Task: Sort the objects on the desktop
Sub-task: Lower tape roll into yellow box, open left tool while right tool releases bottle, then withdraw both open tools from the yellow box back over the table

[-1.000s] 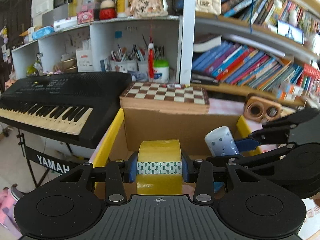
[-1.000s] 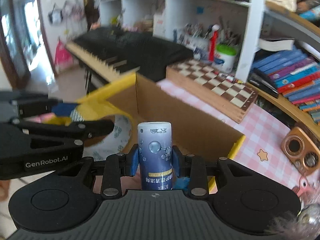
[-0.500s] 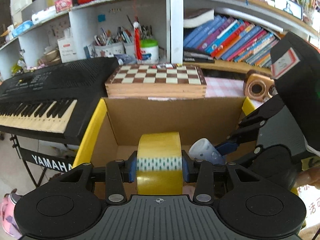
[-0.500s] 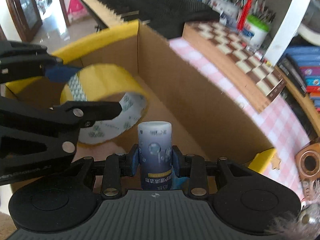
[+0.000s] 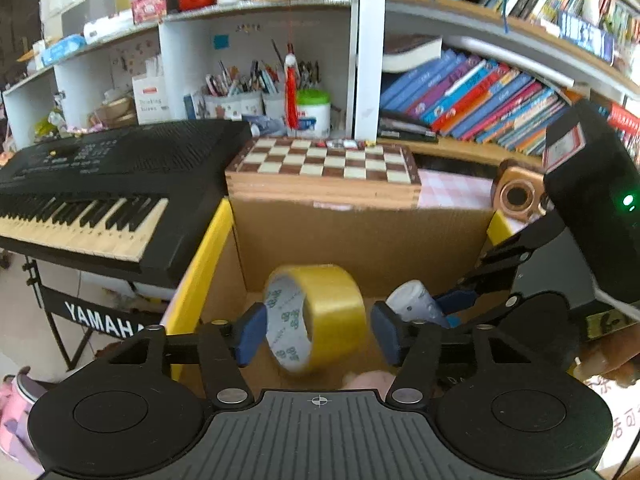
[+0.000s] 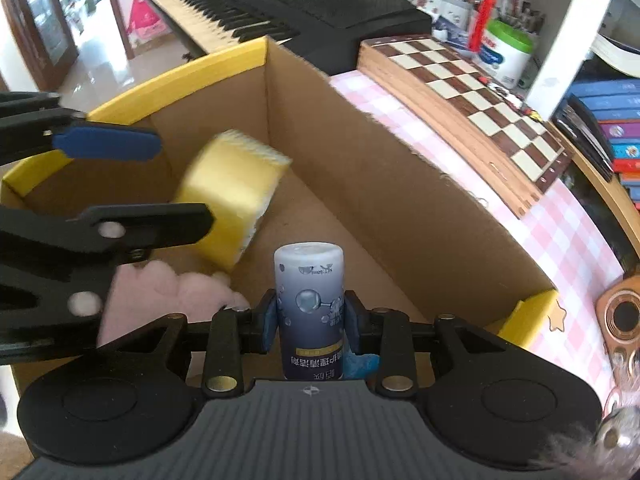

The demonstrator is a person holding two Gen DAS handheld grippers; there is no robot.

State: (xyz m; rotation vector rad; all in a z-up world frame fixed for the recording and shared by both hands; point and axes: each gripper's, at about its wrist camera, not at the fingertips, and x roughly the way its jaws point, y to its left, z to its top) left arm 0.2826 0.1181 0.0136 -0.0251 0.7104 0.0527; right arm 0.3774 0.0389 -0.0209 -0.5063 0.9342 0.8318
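Left wrist view showed the left gripper (image 5: 318, 334) with its jaws opening and the roll of yellow tape (image 5: 316, 318) free between them, neither blue pad pressing on it, over the cardboard box (image 5: 360, 236). The roll was tilted, its open core and printed inner liner turned toward the left pad, so its axis ran roughly across the jaws and slightly toward the camera. Its blurred outline suggested that it was dropping into the box. Judged from its form, the roll was light, stiff across its width and smooth on the outer wrap; the sound hold was across the two flat faces, pads square on the rims. Right wrist view showed the right gripper (image 6: 309, 322) closed narrowly on a small cylindrical bottle (image 6: 309, 304), gripped at mid-body above the box floor, beside a pink soft item (image 6: 160, 300) lying in the box. The bottle's long axis ran along the fingers, its pale cap end pointing away from the camera and down into the box. It appeared light, rigid and glossy, therefore liable to slip if gripped near the rounded cap.
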